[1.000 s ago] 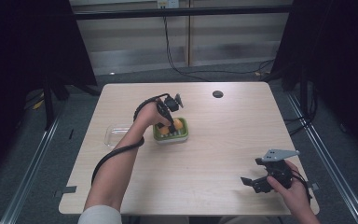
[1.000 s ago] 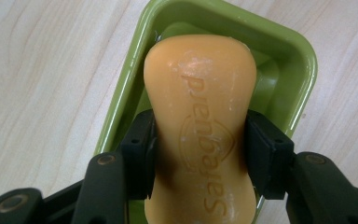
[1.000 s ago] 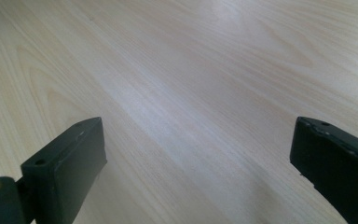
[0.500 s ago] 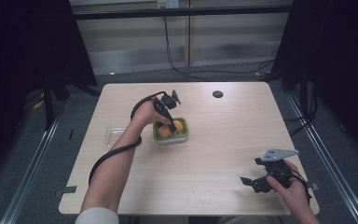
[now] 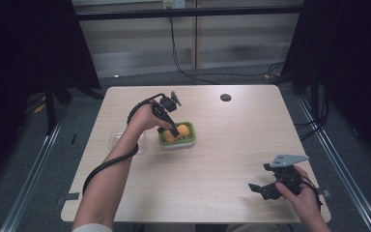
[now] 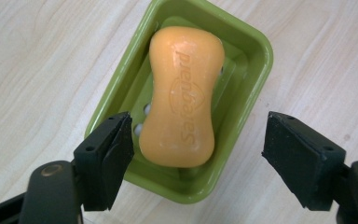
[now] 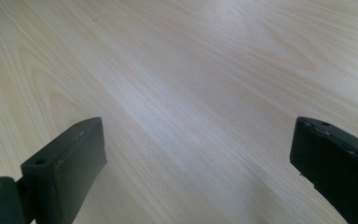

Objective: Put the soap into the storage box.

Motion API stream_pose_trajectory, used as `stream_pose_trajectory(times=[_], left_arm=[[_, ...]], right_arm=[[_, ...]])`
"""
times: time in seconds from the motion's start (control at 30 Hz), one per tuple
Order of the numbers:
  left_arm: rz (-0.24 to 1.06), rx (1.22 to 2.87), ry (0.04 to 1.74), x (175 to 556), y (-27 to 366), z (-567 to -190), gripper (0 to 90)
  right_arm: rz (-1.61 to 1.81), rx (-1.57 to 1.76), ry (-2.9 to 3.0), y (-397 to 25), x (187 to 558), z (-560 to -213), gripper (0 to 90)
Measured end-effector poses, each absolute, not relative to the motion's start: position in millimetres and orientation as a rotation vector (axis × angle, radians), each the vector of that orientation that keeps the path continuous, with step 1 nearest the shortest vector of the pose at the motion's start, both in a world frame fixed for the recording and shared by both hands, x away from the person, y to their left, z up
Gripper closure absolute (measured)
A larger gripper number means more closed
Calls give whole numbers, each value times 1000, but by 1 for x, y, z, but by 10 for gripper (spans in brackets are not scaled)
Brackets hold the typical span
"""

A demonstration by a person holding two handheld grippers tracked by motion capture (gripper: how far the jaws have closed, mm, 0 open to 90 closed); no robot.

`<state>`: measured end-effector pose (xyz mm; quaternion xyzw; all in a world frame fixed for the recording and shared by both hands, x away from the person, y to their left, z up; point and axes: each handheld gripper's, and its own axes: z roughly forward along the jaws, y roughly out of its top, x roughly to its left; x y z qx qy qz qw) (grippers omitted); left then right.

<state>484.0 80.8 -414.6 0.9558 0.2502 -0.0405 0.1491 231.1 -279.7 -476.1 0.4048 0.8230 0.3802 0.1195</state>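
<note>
A soap bar [image 6: 182, 95] lies in a dish [image 6: 254, 51] on the counter [image 5: 232, 145], a clear tray [image 5: 117, 140] just left of it.

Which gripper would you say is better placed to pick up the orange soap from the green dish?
Left. The left gripper hangs open right above the soap in its green dish, while the right gripper sits open near the table's far corner.
</note>
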Motion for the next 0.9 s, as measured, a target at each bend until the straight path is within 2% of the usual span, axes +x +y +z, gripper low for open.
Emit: stream_pose_trajectory(times=[0.57, 0.9], left_arm=[[-123, 2702, 616, 451, 86, -414, 190], [-116, 2646, 596, 422, 91, -432, 164]], right_arm=[[1112, 1180, 2411, -278, 231, -476, 35], [1100, 1177, 2424, -275, 232, -480, 33]])
